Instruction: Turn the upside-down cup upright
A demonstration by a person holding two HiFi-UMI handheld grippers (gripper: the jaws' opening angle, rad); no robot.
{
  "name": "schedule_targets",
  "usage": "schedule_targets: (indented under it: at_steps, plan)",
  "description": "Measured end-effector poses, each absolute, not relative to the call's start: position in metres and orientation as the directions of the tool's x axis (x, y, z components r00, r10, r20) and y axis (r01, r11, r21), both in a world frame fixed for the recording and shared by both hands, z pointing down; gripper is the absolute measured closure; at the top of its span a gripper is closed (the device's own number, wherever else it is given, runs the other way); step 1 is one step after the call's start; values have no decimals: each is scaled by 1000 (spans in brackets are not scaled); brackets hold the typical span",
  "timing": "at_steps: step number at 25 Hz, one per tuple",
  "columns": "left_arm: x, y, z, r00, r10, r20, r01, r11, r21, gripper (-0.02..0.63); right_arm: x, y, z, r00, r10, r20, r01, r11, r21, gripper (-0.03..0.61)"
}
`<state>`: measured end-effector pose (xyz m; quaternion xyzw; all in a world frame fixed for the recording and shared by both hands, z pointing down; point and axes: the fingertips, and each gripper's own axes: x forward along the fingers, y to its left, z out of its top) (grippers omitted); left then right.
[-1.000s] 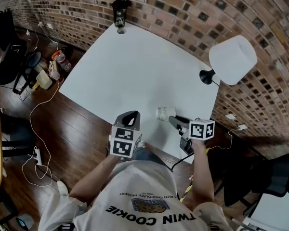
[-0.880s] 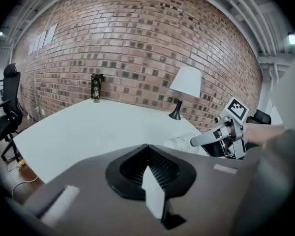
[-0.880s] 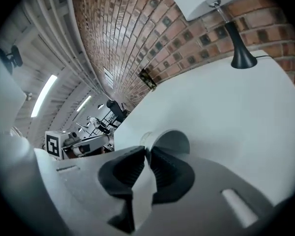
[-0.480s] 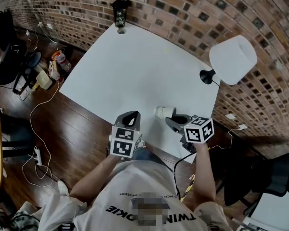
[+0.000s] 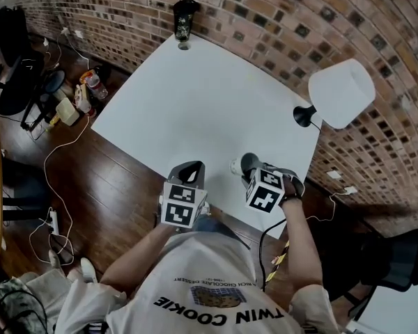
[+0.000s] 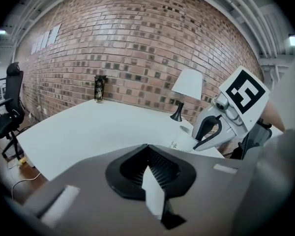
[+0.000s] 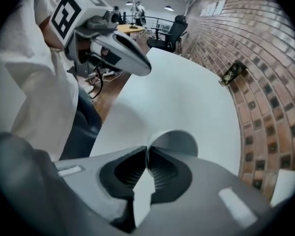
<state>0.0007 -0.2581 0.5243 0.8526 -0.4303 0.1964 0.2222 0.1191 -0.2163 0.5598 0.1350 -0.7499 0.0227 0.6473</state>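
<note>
A small white paper cup [image 5: 234, 165] is at the near right of the white table [image 5: 195, 103]. My right gripper [image 5: 245, 164] points steeply down over it, shut on its rim. In the right gripper view the jaws [image 7: 147, 151] pinch the rim and the cup's [image 7: 179, 140] open mouth faces the camera. From the left gripper view the cup [image 6: 186, 140] shows under the right gripper [image 6: 206, 132]. My left gripper [image 5: 190, 167] hovers at the table's near edge, left of the cup, shut and empty [image 6: 147, 149].
A white-shaded lamp [image 5: 341, 92] stands at the table's right edge and a dark bottle [image 5: 184, 21] at its far corner by the brick wall. Cables, bags and office chairs lie on the wooden floor to the left.
The right gripper rolled and tipped from nearly level to pointing down, shifting left over the cup. The cup went from lying on its side to mouth-up in the jaws. The left gripper stayed.
</note>
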Motion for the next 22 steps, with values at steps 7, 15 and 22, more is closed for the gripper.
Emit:
schedule_targets:
  at_steps: [7, 15, 22]
  plan:
    - [-4, -258, 520, 540, -661, 521, -830, -521, 199, 611, 116, -214, 567, -61, -165, 984, -100, 982, 158, 560]
    - [-7, -256, 518, 542, -662, 518, -829, -522, 200, 611, 114, -217, 565, -98, -217, 971, -156, 967, 200, 489]
    - [-4, -250, 508, 564, -660, 495, -813, -549, 195, 611, 111, -220, 541, -201, -309, 930, -296, 924, 242, 459]
